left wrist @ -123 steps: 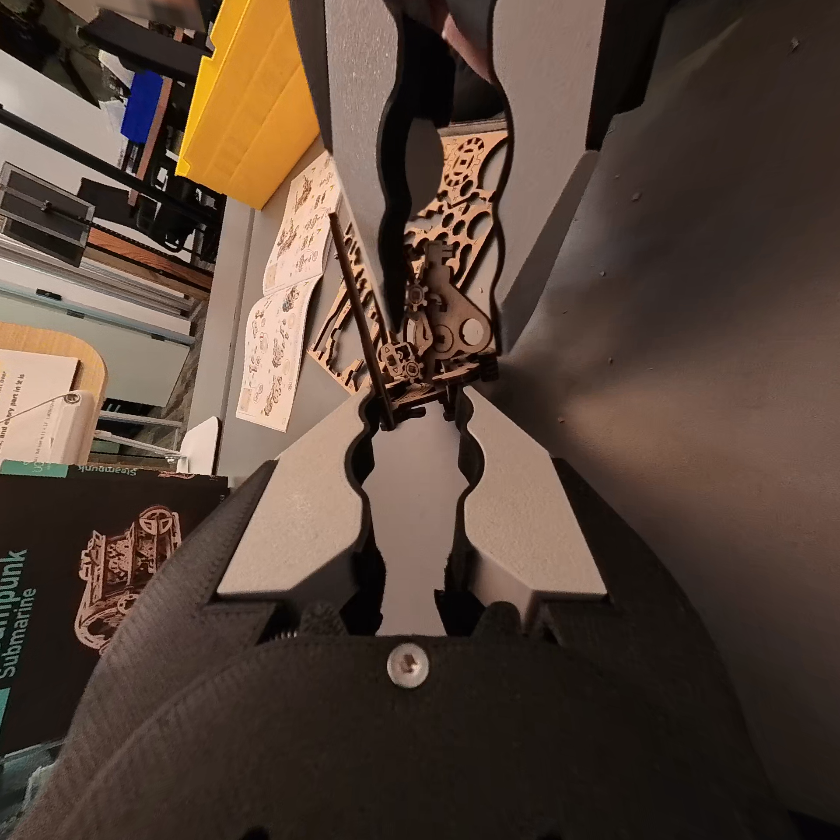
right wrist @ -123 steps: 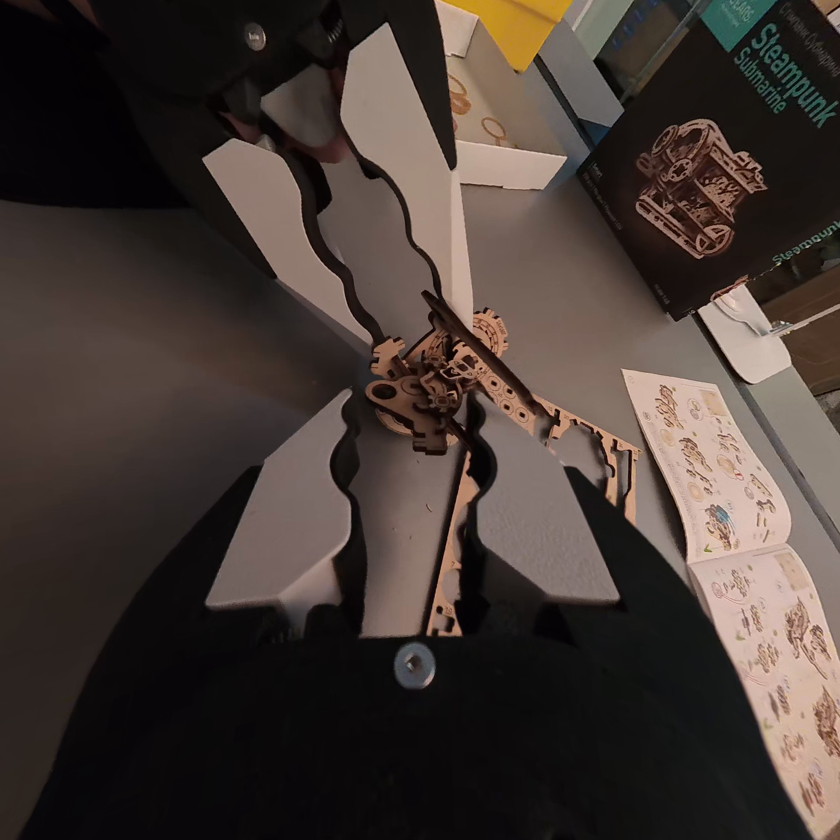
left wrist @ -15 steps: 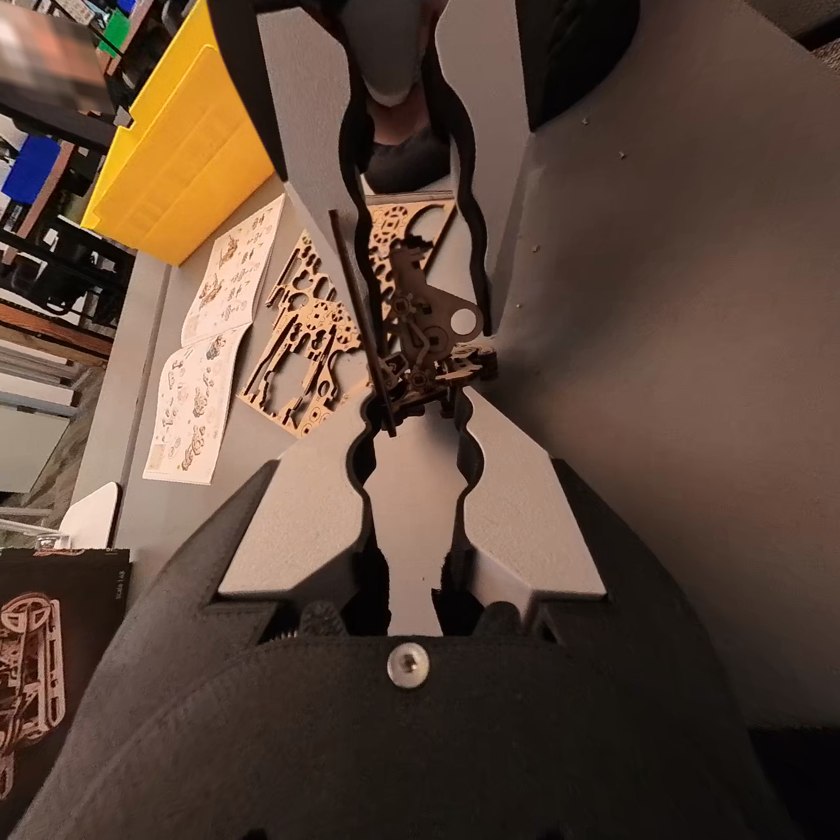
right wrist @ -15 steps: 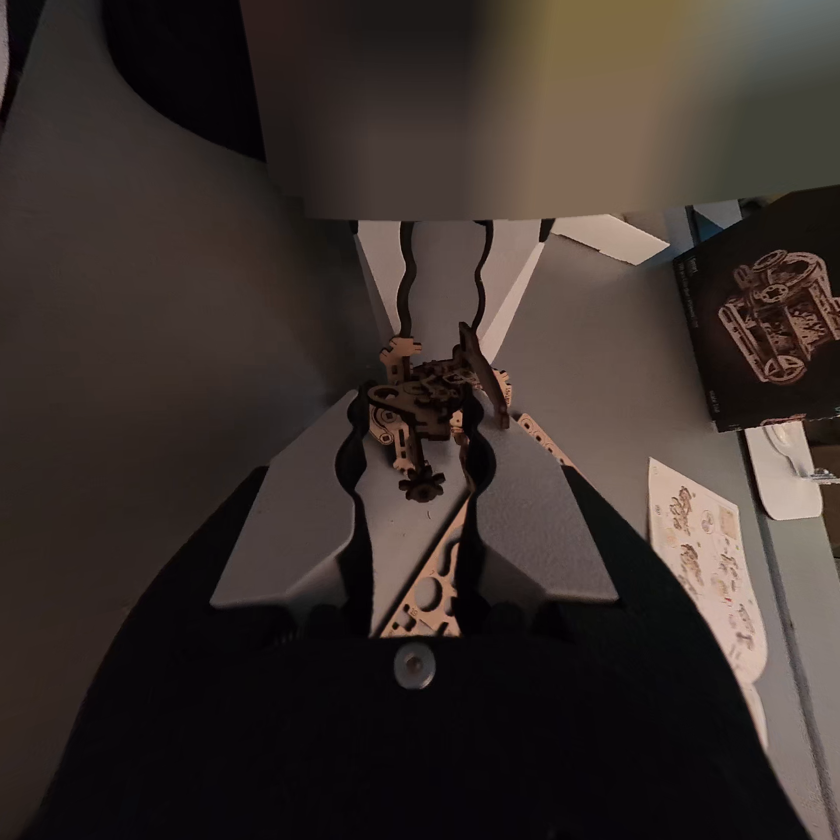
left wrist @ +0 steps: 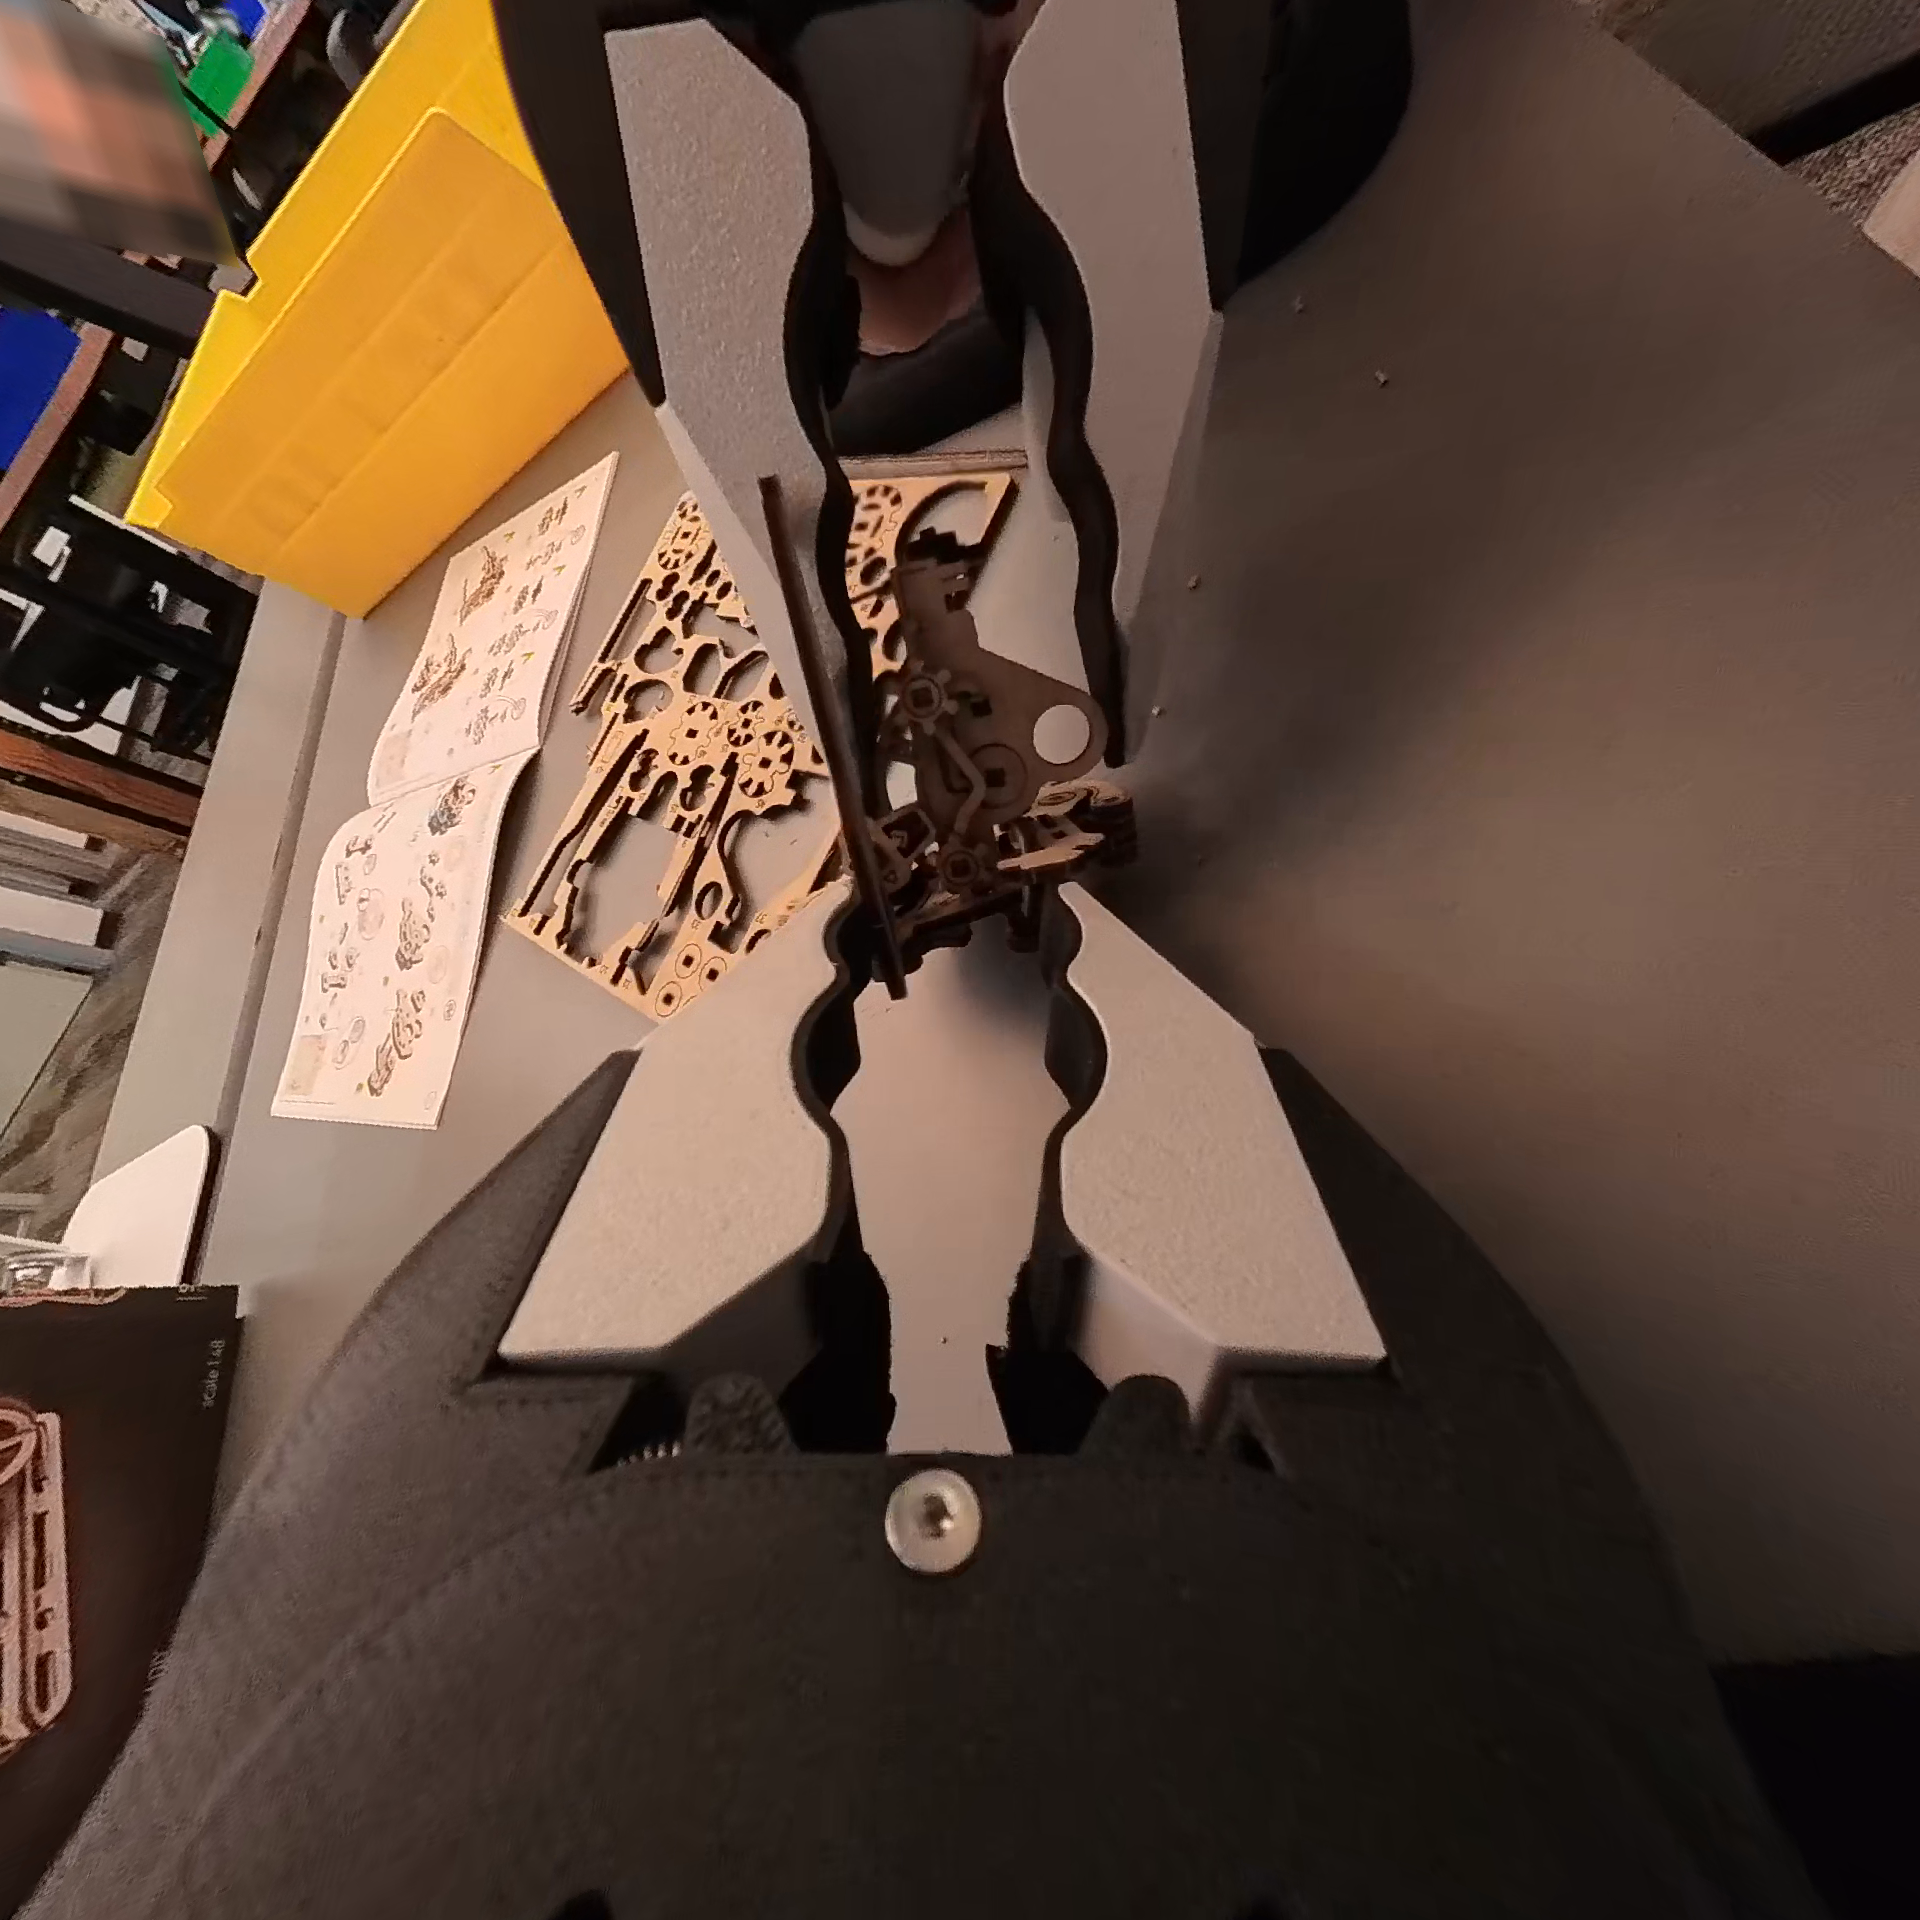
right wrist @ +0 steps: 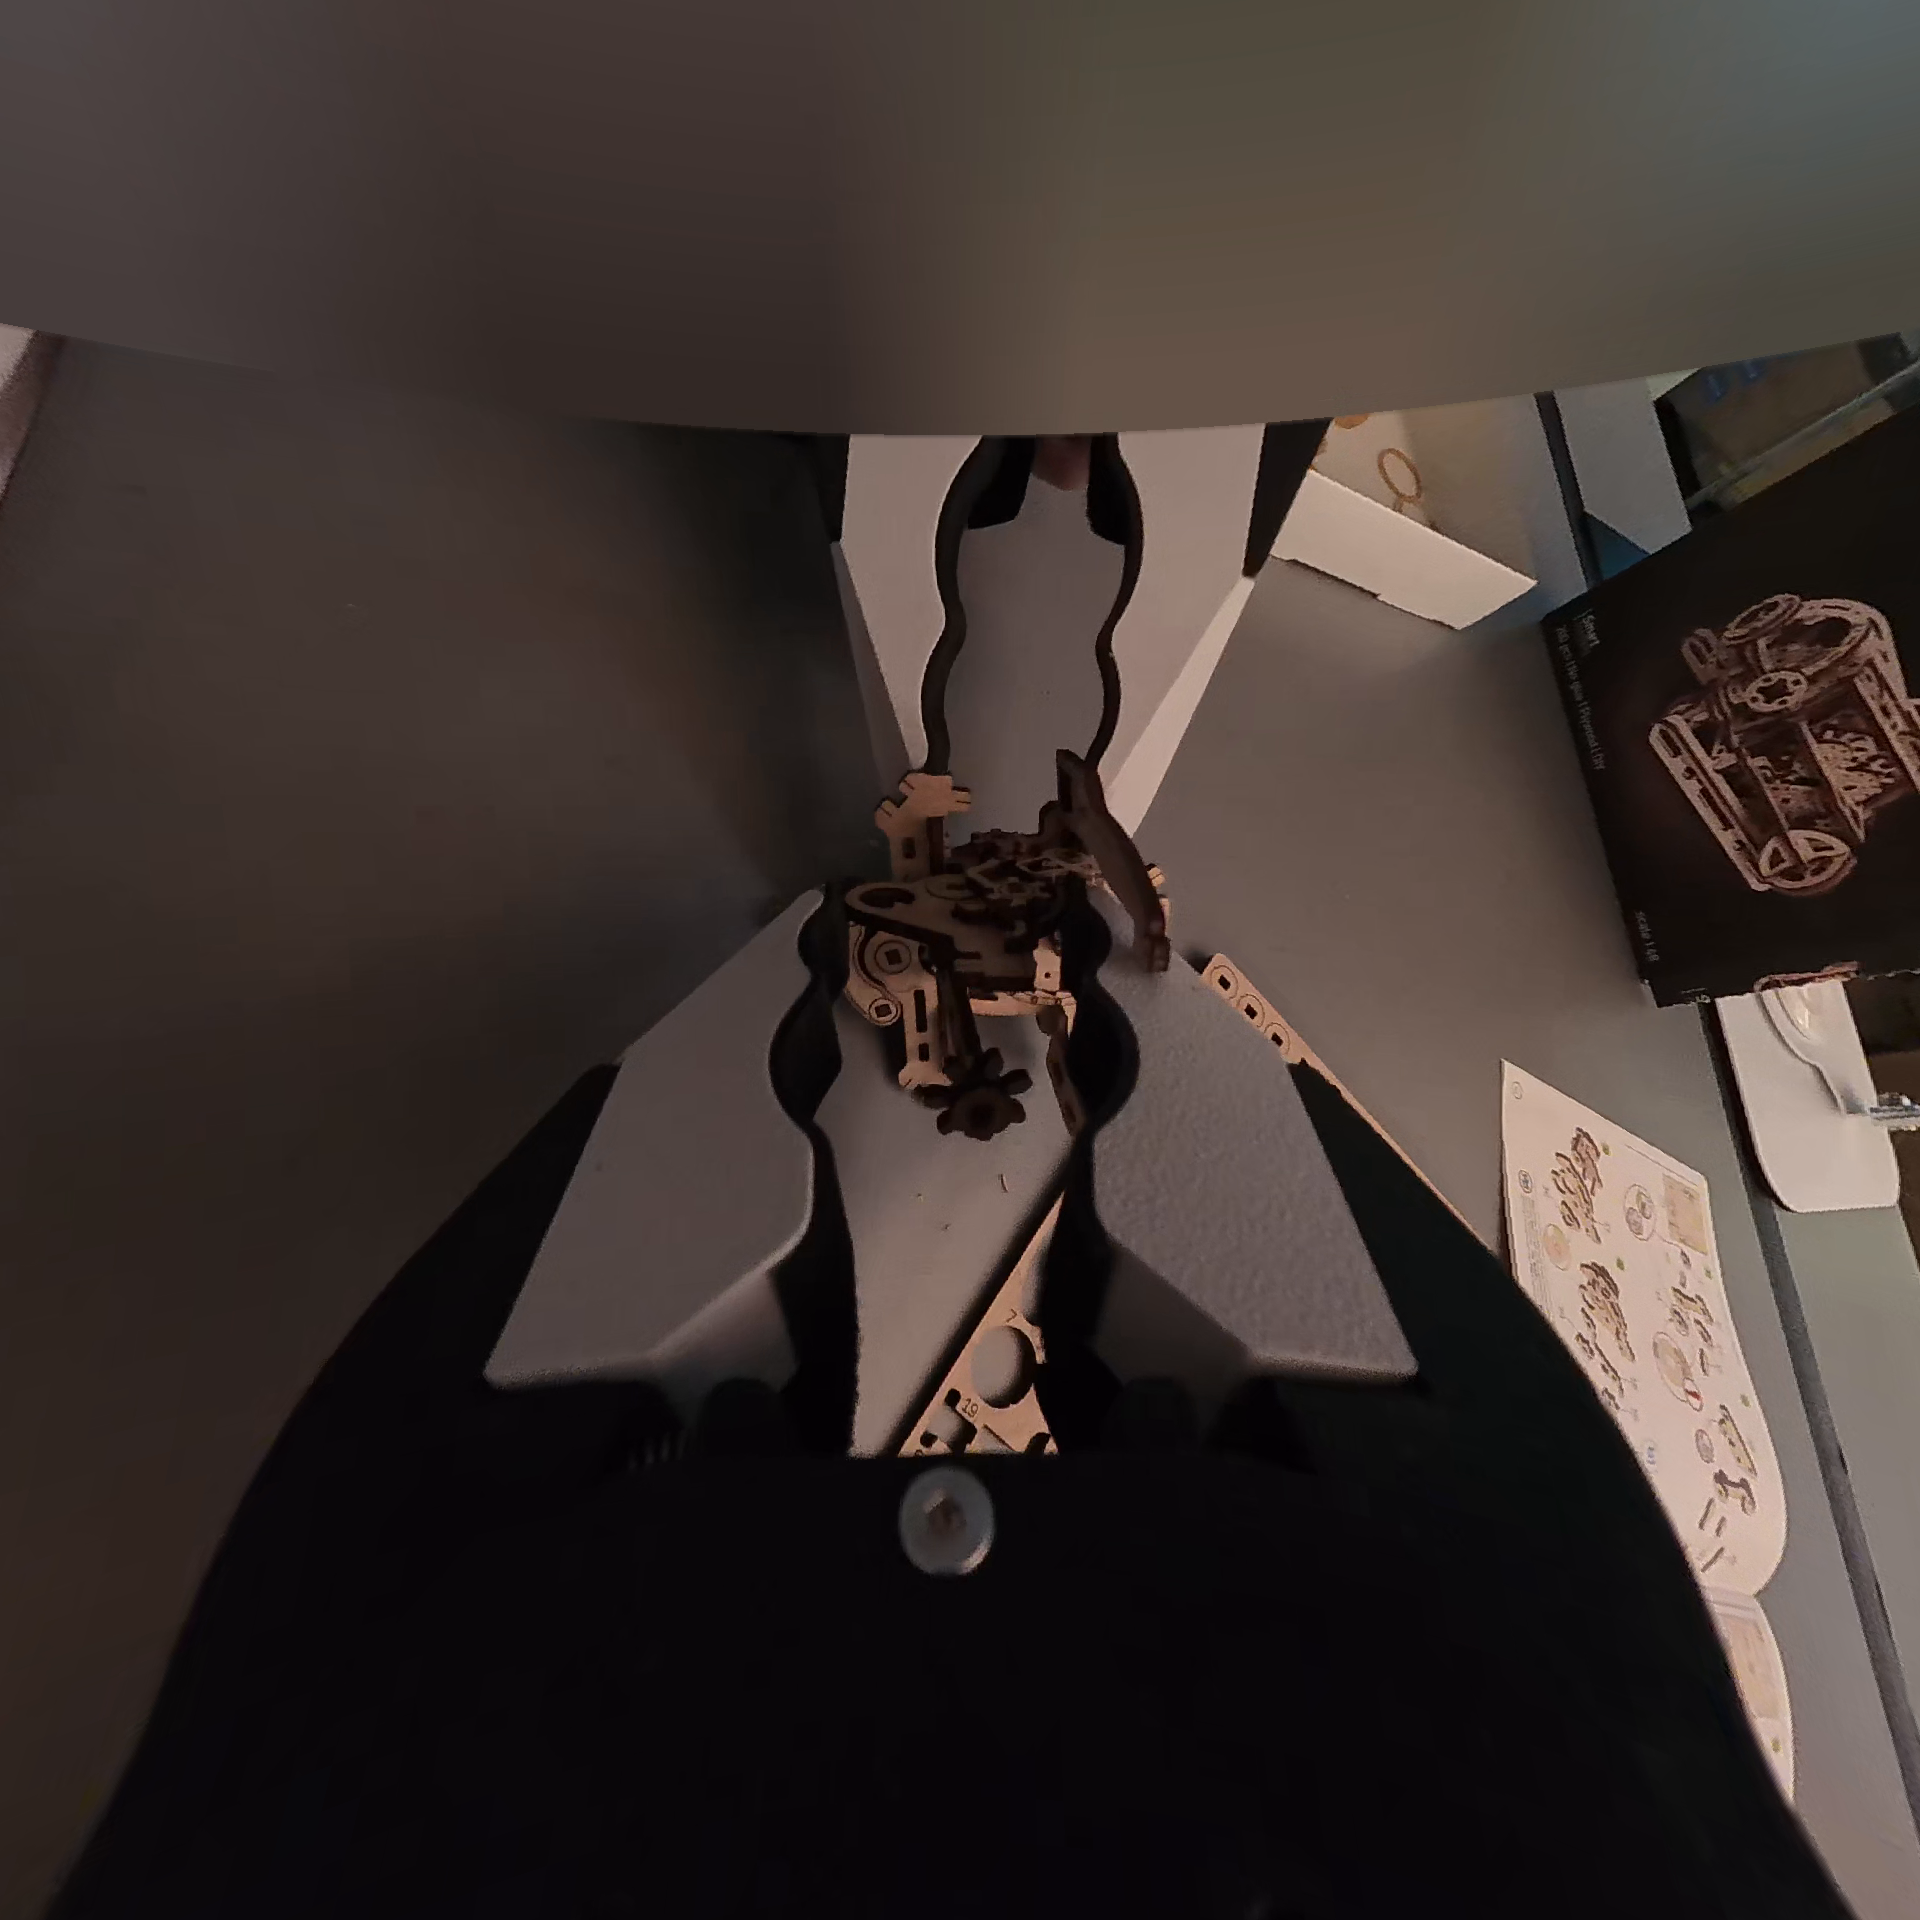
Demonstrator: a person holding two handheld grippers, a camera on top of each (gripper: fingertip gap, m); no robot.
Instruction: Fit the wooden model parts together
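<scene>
**Two claws, one wooden assembly held between them**

Left gripper [left wrist: 951, 914]: fingers drawn in narrow, tips pinching the near end of the wooden assembly [left wrist: 971, 790]. Right gripper [right wrist: 956, 935]: likewise narrowed onto the same assembly [right wrist: 966, 935] from the opposite side, tip to tip with the left. One assembly, held above the grey table [left wrist: 1507, 831], between the two claws.

Count on the assembly: one flat plate with a round hole [left wrist: 1023, 717], one small cog [left wrist: 925, 694] on its face, one thin dark panel [left wrist: 826, 727] seen edge-on. Long axis of the plate and the panel runs away from the left gripper toward the right one; the holed end points to the right of that line in the left wrist view. In the right wrist view the cog [right wrist: 977, 1107] hangs at the assembly's near end.

Outward from the assembly: punched-out wooden sheets [left wrist: 675, 790] just left on the table, count unclear where they overlap; one open instruction booklet [left wrist: 436, 821] beyond them; one yellow bin [left wrist: 384, 343] farther off; one dark product box [right wrist: 1766, 790].
</scene>
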